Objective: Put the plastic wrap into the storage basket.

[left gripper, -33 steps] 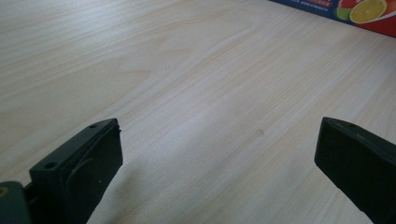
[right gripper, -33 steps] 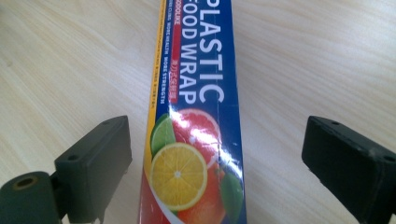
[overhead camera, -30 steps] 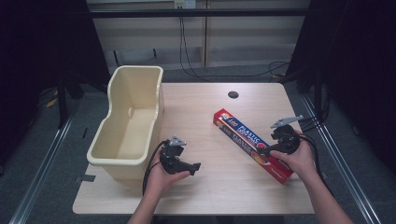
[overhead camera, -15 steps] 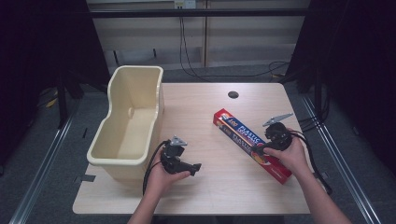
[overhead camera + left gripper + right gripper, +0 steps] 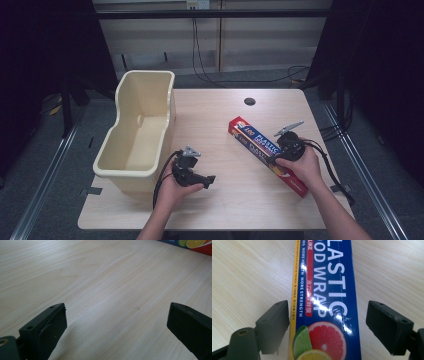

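High view: a light wooden table [image 5: 220, 130] carries a cream plastic tub [image 5: 137, 135] along its 9 o'clock edge and a long plastic wrap box [image 5: 252, 142] toward 4 o'clock from the table's centre; the box lies flat and slanted, one end toward 11 o'clock and the other toward 5 o'clock; a small dark round hole [image 5: 249, 101] sits in the tabletop at 12 o'clock from the box, well apart from it.

The right gripper [image 5: 276, 160] sits over the middle of the box, held by the person's right hand [image 5: 300, 167] coming in from 5 o'clock; its cable trails off toward 3 o'clock; in the right gripper view the box [image 5: 324, 302] runs up between the two black jaws, its blue face with white lettering and citrus fruit print pointing to 12 o'clock; the jaws have just been closing with the box between them; the one at 9 o'clock stands just at the yellow edge of the box, the one at 3 o'clock is apart from the blue face, with bare table between, so the grip is not yet made.

The left gripper [image 5: 207, 181] rests low near the tub's 5 o'clock corner, in the left hand [image 5: 172, 190]; in the left gripper view its jaws stand wide apart over bare wood, holding nothing; an end of the box [image 5: 190, 244] shows at 1 o'clock.
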A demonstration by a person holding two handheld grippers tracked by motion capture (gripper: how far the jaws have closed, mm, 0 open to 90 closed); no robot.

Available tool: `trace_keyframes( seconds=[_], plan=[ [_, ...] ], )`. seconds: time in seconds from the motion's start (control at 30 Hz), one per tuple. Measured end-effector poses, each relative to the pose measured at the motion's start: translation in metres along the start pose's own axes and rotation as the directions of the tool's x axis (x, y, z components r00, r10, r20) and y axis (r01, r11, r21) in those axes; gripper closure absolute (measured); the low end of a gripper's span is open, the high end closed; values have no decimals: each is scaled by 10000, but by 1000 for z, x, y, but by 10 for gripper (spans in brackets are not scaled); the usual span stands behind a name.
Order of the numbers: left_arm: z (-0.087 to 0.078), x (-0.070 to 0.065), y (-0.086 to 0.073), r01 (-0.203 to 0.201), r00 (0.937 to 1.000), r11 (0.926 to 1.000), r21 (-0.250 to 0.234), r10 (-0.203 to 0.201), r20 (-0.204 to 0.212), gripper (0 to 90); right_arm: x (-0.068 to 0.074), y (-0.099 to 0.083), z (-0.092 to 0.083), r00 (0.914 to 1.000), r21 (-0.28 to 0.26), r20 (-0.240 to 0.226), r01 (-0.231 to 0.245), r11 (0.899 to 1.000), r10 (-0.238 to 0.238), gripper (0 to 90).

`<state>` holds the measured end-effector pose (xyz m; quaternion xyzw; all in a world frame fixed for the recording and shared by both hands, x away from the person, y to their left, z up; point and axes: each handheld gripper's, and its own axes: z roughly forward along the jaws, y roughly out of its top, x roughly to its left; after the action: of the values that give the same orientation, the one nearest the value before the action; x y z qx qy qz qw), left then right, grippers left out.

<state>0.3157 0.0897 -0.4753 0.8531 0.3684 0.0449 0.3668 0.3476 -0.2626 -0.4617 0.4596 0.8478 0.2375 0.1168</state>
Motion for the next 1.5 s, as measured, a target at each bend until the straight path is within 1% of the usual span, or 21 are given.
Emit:
trace_keyframes(
  seconds=[0.1, 0.13, 0.2, 0.27, 0.3, 0.37, 0.5, 0.67, 0.73, 0.8, 0.83, 0.87, 0.9, 0.93, 1.0, 1.17, 1.23, 1.33, 1.37, 1.4, 1.5],
  plan=[
    [-2, 0, 1, -41, 10000, 9998, 190, 42, -72, 26, 3, -1, 2, 9999, -20, 136, -83, 10000, 84, 221],
    [0, -2, 0, 256, 9997, 9996, -150, -257, -47, 26, 4, -2, 3, 9999, 98, 140, -38, 9999, 37, 246],
    [-1, -2, 0, 166, 9998, 9998, -85, -167, -99, 27, 4, -3, 4, 9993, 82, 347, 104, 9999, -106, 273],
    [-1, -2, 0, 155, 9999, 9998, -78, -156, -71, 29, 4, -3, 5, 9994, 155, 344, -7, 9999, 2, 283],
    [-2, -2, 1, 174, 9998, 9998, -103, -174, -27, 30, 3, -3, 5, 10000, 116, 94, 6, 9999, -7, 350],
    [-2, -3, 1, 190, 9998, 9998, -116, -191, -71, 31, 3, -3, 6, 10000, 102, -84, -1, 9999, 2, 391],
    [-6, -1, 2, 1, 10000, 9999, 156, -1, -6, 32, 2, -3, 5, 9997, 148, -205, 98, 9998, -95, 407],
    [-10, -3, 7, -43, 9998, 9999, 111, 41, 179, 34, 3, -5, 1, 9993, 68, -315, 205, 9998, -202, 417],
    [-12, -6, 14, -187, 9995, 9998, -30, 187, 246, 34, 4, -5, -5, 9977, 96, -431, 529, 9986, -524, 418],
    [-12, -5, 16, -219, 9992, 9998, -20, 220, 344, 34, 5, -4, -6, 9974, 43, -457, 565, 9984, -563, 418],
    [-12, -6, 19, -225, 9991, 9997, -14, 226, 370, 34, 4, -4, -8, 9955, 56, -477, 818, 9966, -814, 418],
    [-13, -6, 22, -450, 9981, 9988, 170, 443, 417, 34, 6, -4, -9, 9963, 36, -490, 710, 9975, -708, 419],
    [-12, -8, 28, -577, 9977, 9982, 171, 570, 380, 34, 6, -4, -11, 9943, -15, -660, 834, 9965, -833, 419],
    [-12, -8, 28, -577, 9977, 9982, 171, 570, 380, 34, 6, -4, -11, 9943, -15, -660, 834, 9965, -833, 419],
    [-13, -8, 35, -630, 9961, 9980, 41, 626, 621, 34, 7, -3, -14, 9892, -137, -809, 1219, 9925, -1226, 419],
    [-17, -10, 55, -953, 9915, 9954, 30, 946, 892, 29, 10, -1, -21, 9807, -173, -1219, 1517, 9883, -1527, 418],
    [-20, -11, 68, -1138, 9858, 9935, 39, 1124, 1249, 21, 10, 1, -25, 9705, -218, -1464, 1905, 9814, -1916, 417],
    [-21, -10, 76, -1416, 9817, 9899, 104, 1390, 1300, 20, 12, 2, -27, 9644, -232, -1628, 2072, 9780, -2081, 417],
    [-22, -9, 80, -1448, 9809, 9892, 203, 1409, 1343, 15, 13, 3, -30, 9580, -279, -1755, 2255, 9738, -2269, 416],
    [-22, -9, 84, -1480, 9808, 9888, 192, 1443, 1313, 15, 13, 3, -30, 9580, -279, -1755, 2255, 9738, -2269, 416],
    [-24, -9, 94, -1770, 9746, 9833, 434, 1689, 1469, 19, 15, 5, -33, 9479, -377, -1994, 2459, 9686, -2484, 415]
  ],
)
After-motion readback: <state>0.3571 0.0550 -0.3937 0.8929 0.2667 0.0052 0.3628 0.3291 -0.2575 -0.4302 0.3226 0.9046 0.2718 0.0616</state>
